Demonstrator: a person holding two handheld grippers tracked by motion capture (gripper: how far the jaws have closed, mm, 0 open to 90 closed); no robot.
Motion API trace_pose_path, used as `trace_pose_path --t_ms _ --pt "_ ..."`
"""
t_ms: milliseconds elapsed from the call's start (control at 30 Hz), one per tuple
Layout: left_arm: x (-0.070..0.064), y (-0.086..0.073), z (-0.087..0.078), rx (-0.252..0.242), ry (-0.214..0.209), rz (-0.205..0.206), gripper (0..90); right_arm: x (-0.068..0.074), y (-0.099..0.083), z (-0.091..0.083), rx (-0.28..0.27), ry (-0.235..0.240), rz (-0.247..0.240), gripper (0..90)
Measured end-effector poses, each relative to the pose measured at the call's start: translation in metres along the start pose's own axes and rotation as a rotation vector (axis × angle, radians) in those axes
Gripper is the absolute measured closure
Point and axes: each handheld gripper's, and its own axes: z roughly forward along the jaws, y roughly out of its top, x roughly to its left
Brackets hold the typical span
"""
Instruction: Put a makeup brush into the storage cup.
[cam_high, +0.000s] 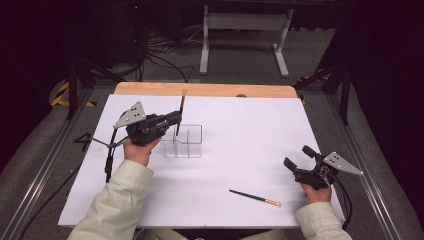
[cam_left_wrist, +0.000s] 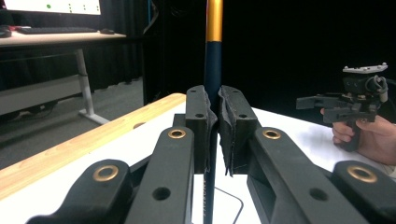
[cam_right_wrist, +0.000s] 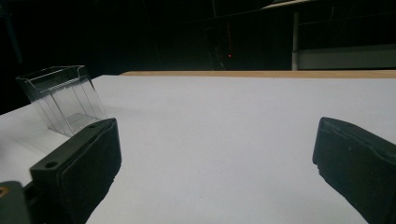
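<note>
My left gripper (cam_high: 177, 119) is shut on a dark chopstick (cam_high: 182, 102) with a gold end, held nearly upright with its lower end inside a clear plastic divided box (cam_high: 190, 141). In the left gripper view the jaws pinch the chopstick (cam_left_wrist: 213, 56) at the left gripper (cam_left_wrist: 213, 116), gold end up. A second dark chopstick (cam_high: 255, 197) with a gold tip lies flat on the white table (cam_high: 250, 130) near the front. My right gripper (cam_high: 296, 156) is open to the right of it, low over the table. In the right gripper view, the right gripper (cam_right_wrist: 217, 154) has only table between its jaws, with the clear box (cam_right_wrist: 63, 98) far left.
The white sheet ends at a wooden strip (cam_high: 200, 90) along the far edge. Cables trail off the table's left side (cam_high: 107, 155). Beyond the table stand a white desk frame (cam_high: 245, 35) and black stands. The other hand and its gripper (cam_left_wrist: 345, 102) appear at the right of the left gripper view.
</note>
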Motion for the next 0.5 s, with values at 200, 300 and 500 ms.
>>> trace_pose_path --t_ms 200,300,500 --pt "0.003 -0.002 0.005 0.008 0.023 -0.004 82.4 0.000 0.000 0.000 0.001 -0.004 0.000 1.6" --pt "0.008 -0.004 0.009 0.005 0.040 -0.006 82.4 0.000 0.000 -0.001 0.001 -0.007 0.000 1.6" --pt "0.012 -0.007 0.011 -0.001 0.044 -0.019 82.4 0.000 0.000 -0.001 0.001 -0.007 0.001 1.6"
